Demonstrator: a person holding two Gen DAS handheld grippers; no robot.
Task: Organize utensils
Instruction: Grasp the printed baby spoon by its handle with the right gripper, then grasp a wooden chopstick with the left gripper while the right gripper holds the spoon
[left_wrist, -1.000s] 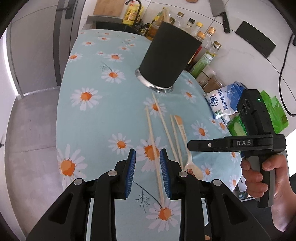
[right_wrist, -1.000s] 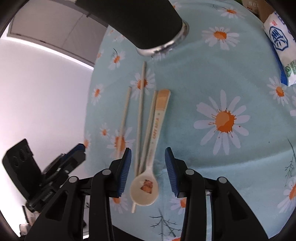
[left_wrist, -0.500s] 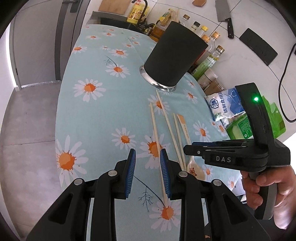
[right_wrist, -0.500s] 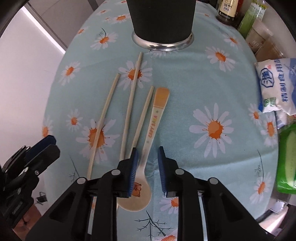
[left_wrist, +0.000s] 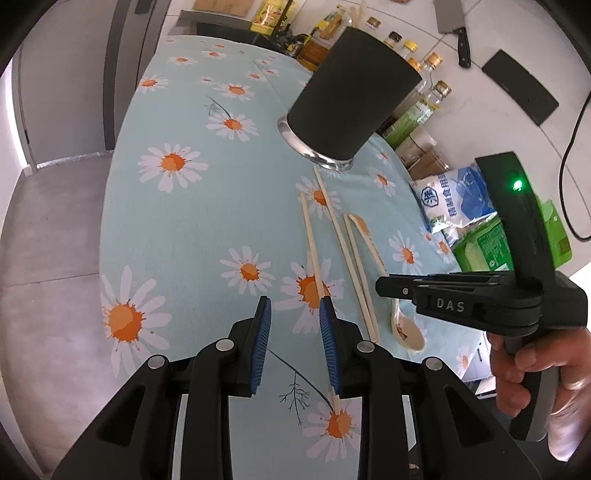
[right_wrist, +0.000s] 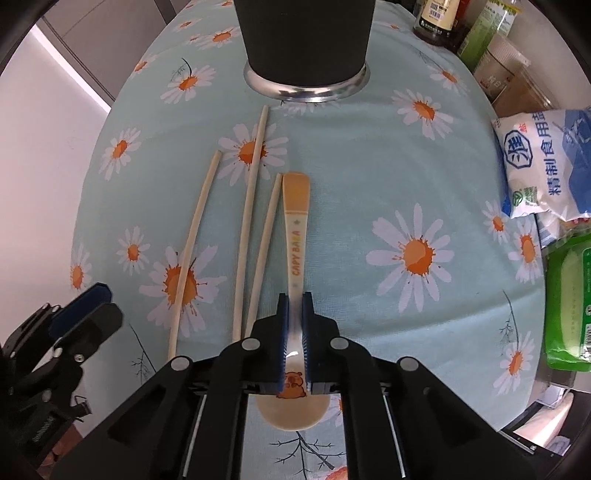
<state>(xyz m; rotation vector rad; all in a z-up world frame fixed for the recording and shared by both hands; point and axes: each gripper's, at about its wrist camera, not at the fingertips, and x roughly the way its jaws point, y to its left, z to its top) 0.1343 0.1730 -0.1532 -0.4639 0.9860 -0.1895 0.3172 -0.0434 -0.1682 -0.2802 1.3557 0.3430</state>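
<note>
Right gripper (right_wrist: 294, 325) now clamped on spoon (right_wrist: 295, 236) handle, left gripper (left_wrist: 294, 332) parted, empty

This is a home kitchen. A table under a light blue daisy-print cloth (left_wrist: 192, 221) stands against a white tiled wall (left_wrist: 491, 33), where a cleaver (left_wrist: 452, 16) hangs beside a dark flat holder (left_wrist: 520, 86). Bottles of oil and sauce (left_wrist: 424, 99) line the table's far edge, next to a bag of salt (right_wrist: 543, 162) and green packets (left_wrist: 491, 245). A black utensil holder (left_wrist: 351, 99) stands on the cloth, with chopsticks (right_wrist: 255, 206) and a spoon (right_wrist: 295, 236) lying before it. At the top of the left view sits what may be a wooden cutting board (left_wrist: 221, 4).
</note>
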